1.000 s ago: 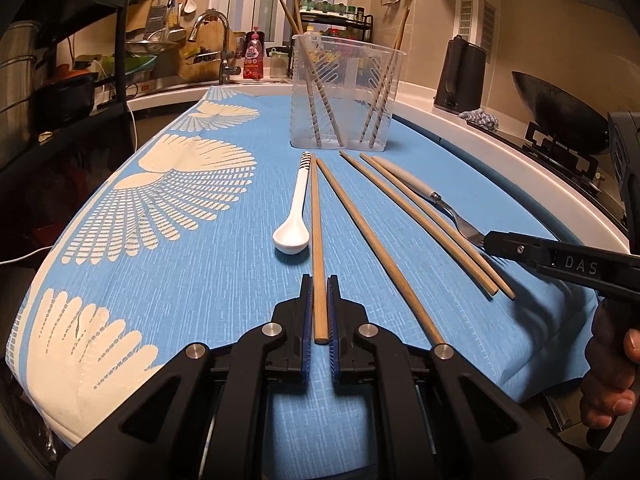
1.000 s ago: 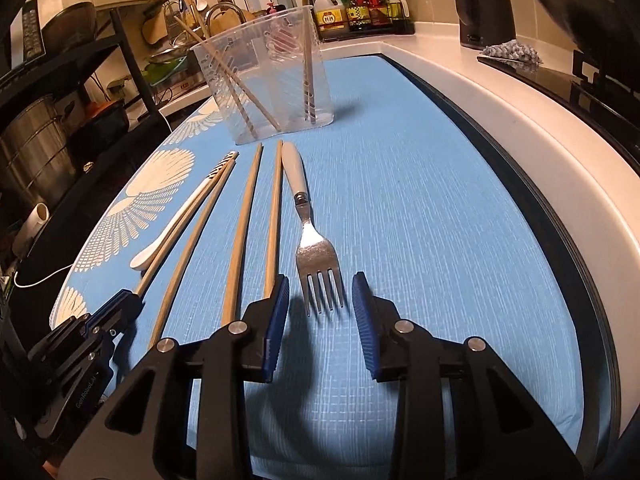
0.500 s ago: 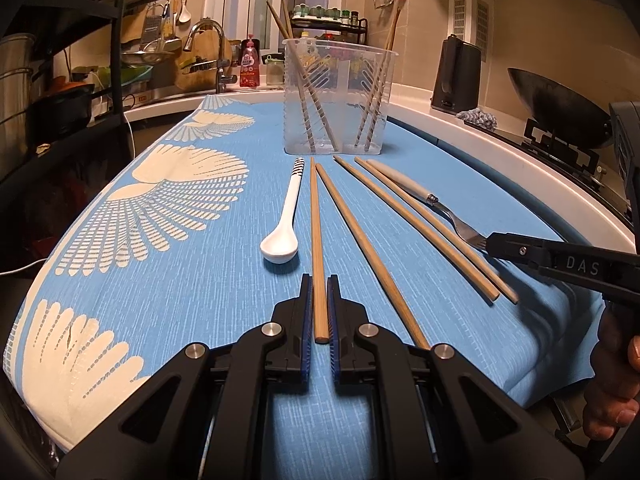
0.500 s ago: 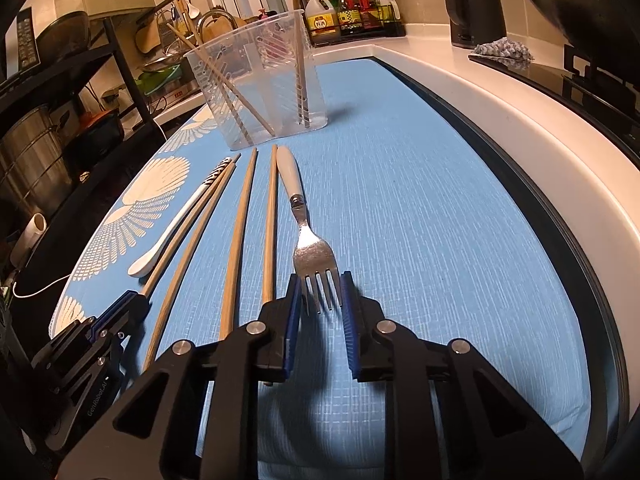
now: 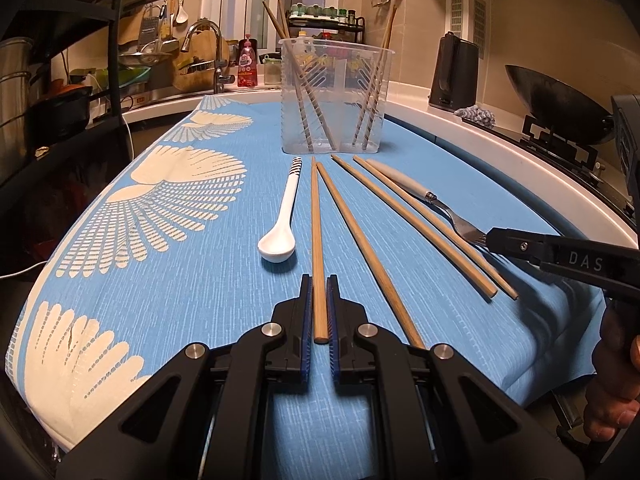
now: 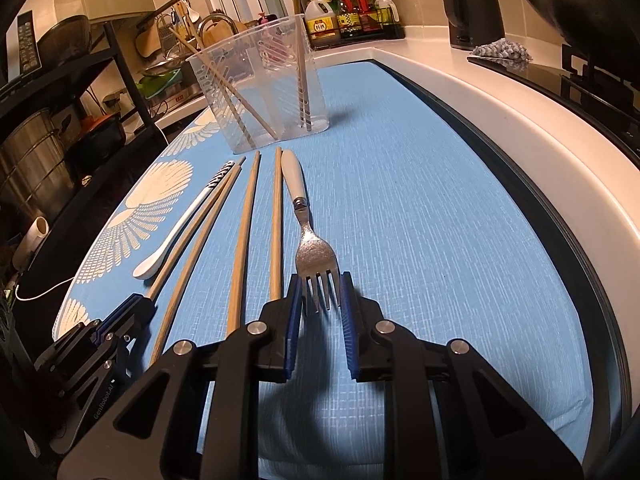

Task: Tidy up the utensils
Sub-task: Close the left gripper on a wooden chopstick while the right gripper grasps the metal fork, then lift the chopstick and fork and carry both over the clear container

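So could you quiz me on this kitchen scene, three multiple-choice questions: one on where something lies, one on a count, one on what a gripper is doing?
1. Where does the white spoon lie on the blue cloth?
A. Left of all the loose chopsticks
B. Between the fork and the chopsticks
C. Inside the clear holder

2. How many chopsticks lie flat on the cloth?
A. Two
B. Four
C. Six

3. What is the left gripper doing?
A. Standing wide open over the spoon
B. Closed on the near end of a chopstick
C. Holding the fork

Answers:
1. A: in the left wrist view the spoon is the leftmost utensil in the row.
2. B: four wooden sticks lie side by side; others stand in the clear holder.
3. B: its blue pads press on the leftmost chopstick; the fork sits between the right gripper's pads.
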A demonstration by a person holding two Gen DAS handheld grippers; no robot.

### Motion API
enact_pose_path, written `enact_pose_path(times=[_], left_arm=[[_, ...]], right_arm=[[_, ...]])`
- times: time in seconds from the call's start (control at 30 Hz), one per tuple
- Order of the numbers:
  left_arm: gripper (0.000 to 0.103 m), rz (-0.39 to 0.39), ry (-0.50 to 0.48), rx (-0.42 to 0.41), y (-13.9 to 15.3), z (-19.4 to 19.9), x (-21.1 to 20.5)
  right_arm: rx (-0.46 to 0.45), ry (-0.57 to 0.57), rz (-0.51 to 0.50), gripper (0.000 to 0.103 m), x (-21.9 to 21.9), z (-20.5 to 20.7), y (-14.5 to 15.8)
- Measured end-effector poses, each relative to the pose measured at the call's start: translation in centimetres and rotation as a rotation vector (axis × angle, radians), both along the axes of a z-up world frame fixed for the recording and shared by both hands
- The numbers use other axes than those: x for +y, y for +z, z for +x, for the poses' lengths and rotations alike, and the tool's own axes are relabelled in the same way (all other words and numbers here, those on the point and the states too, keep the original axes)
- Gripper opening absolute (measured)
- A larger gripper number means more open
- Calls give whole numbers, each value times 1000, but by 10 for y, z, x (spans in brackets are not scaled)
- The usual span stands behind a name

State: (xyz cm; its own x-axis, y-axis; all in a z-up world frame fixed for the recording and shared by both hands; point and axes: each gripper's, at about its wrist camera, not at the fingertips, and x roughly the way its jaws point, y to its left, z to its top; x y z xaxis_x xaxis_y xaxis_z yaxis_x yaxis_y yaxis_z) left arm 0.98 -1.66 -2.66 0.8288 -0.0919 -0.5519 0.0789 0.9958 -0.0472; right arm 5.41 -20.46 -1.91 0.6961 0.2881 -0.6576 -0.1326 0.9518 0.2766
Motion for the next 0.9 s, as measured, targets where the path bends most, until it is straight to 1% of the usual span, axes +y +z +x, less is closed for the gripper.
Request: enact_pose_path(times=[0.17, 0.33, 0.57, 0.9], left_arm=[[7, -9, -4, 7, 3, 1, 2], [7, -13, 2, -9, 8, 0, 3], [7, -11, 2, -49, 23, -4, 4], [6, -1, 6, -114, 46, -7, 8]], right_arm=[[-18, -16, 1, 19, -4, -1, 7], [-51, -27, -4, 18, -9, -5, 18], [-79, -44, 5, 18, -16, -8, 28], [-145, -59, -7, 17, -20, -14, 51]])
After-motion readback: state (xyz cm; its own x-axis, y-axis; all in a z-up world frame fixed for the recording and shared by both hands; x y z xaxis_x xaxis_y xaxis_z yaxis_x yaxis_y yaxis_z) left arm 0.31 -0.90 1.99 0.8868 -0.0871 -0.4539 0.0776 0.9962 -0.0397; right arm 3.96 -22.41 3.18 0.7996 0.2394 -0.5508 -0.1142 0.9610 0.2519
